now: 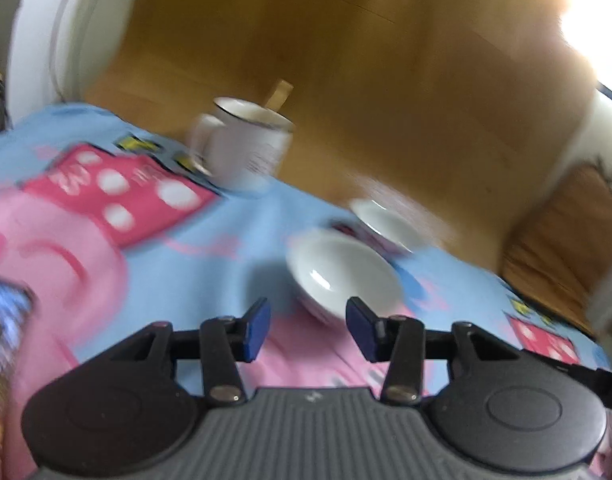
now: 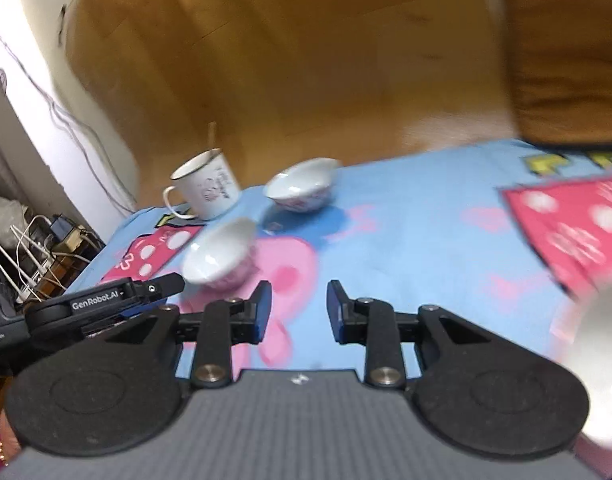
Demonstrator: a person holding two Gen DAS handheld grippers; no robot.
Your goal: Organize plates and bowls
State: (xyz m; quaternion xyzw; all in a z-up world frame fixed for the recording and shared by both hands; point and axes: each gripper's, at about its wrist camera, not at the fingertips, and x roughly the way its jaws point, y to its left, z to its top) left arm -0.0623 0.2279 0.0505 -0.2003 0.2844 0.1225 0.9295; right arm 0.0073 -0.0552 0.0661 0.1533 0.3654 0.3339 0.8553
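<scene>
We line the part-open, empty left hand-held gripper (image 1: 307, 330) over the near white ceramic bowl's (image 1: 341, 274) rim; the right hand-held gripper (image 2: 299, 312) waits likewise empty.

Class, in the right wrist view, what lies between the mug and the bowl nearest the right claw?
Nothing stands between the mug and the near bowl; only printed cloth shows, in the right wrist view.
</scene>
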